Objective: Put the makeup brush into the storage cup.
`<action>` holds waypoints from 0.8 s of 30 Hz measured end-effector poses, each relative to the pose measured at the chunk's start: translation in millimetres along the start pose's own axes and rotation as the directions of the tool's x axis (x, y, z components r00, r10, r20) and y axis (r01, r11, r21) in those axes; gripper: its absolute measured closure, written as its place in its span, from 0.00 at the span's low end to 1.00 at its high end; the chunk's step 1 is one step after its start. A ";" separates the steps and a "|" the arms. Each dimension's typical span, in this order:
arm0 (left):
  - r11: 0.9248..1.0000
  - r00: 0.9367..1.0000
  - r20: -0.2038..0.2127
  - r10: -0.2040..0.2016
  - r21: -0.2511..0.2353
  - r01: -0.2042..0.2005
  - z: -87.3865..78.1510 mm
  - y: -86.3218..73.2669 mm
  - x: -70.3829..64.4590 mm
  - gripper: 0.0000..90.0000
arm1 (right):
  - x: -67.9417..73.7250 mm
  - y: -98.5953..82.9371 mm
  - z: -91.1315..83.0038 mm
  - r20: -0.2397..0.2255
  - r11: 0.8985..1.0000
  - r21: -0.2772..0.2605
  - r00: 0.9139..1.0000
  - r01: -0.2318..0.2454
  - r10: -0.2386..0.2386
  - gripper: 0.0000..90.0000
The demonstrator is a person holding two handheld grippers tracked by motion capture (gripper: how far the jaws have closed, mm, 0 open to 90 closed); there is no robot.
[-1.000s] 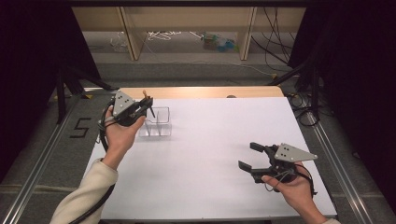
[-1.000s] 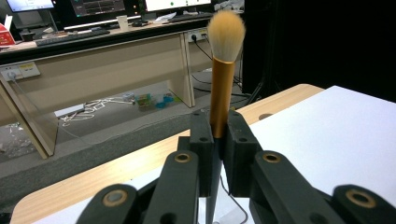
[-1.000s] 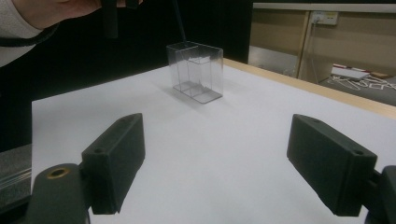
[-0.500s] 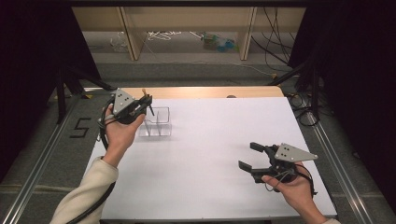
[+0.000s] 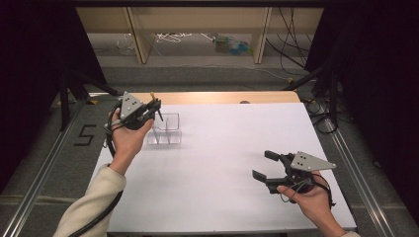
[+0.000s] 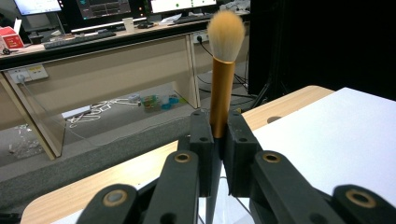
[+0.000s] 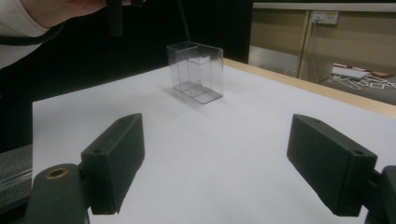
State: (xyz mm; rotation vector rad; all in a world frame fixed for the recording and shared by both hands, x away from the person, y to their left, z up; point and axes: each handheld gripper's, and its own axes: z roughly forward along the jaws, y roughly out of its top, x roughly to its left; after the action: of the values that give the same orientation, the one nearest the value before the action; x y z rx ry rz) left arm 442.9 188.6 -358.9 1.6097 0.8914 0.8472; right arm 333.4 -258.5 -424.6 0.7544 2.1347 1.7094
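Note:
My left gripper is raised above the table's far left part and is shut on a makeup brush. In the left gripper view the brush stands upright between the jaws, showing a gold ferrule and cream bristles. Its dark handle hangs down over a clear plastic box with dividers, and I cannot tell whether it touches it. My right gripper rests low near the front right, open and holding nothing. From the right gripper the clear box stands farther off.
A white sheet covers the table, with a wooden strip along its far edge. Metal rails run down both sides. Shelving and loose cables lie beyond the table.

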 end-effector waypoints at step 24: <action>1.000 1.000 -0.016 0.012 0.000 -0.012 4.5 0.6 1.8 0.92 | -1.8 -0.2 0.7 0.010 1.000 -0.013 1.000 0.024 -0.024 0.22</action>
State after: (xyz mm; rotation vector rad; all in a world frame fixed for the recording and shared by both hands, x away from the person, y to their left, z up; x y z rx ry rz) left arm 447.8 188.1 -359.0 1.6116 0.8935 0.8690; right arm 335.2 -259.0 -425.1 0.7288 2.1159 1.7024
